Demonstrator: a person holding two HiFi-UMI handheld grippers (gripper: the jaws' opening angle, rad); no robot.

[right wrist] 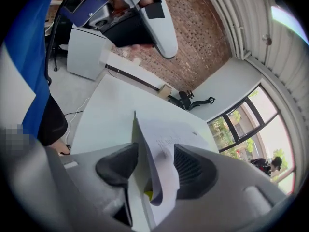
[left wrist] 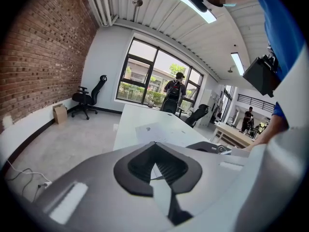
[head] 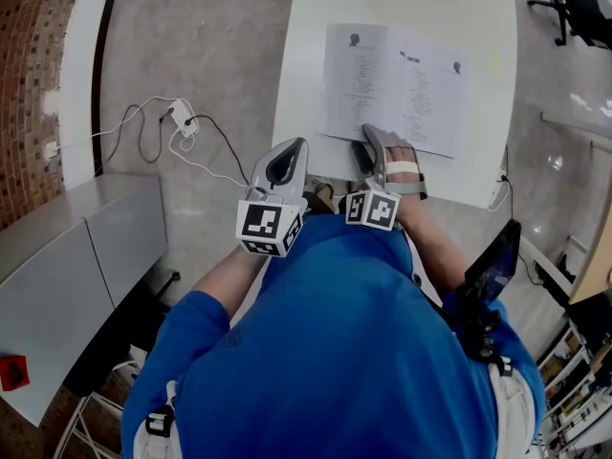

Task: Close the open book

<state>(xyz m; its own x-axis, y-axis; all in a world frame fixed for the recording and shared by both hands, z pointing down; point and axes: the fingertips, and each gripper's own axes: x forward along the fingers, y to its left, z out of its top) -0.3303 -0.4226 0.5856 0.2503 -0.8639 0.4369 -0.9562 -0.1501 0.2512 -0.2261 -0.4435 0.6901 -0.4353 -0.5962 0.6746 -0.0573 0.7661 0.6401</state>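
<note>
Now my right gripper [head: 369, 143] tilts down onto the near edge of the open book [head: 397, 79], which lies flat on the white table [head: 306, 27]. Its jaws are wide, with a curled page loose between them. My left gripper [head: 295, 151] hangs just off the table's near corner, jaws together and empty.

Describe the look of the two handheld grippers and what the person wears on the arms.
The left gripper and right gripper are pale grey, tapered shells with black ribbed pads. Each carries a white cube printed with black square markers. The person wears a blue top.
</note>
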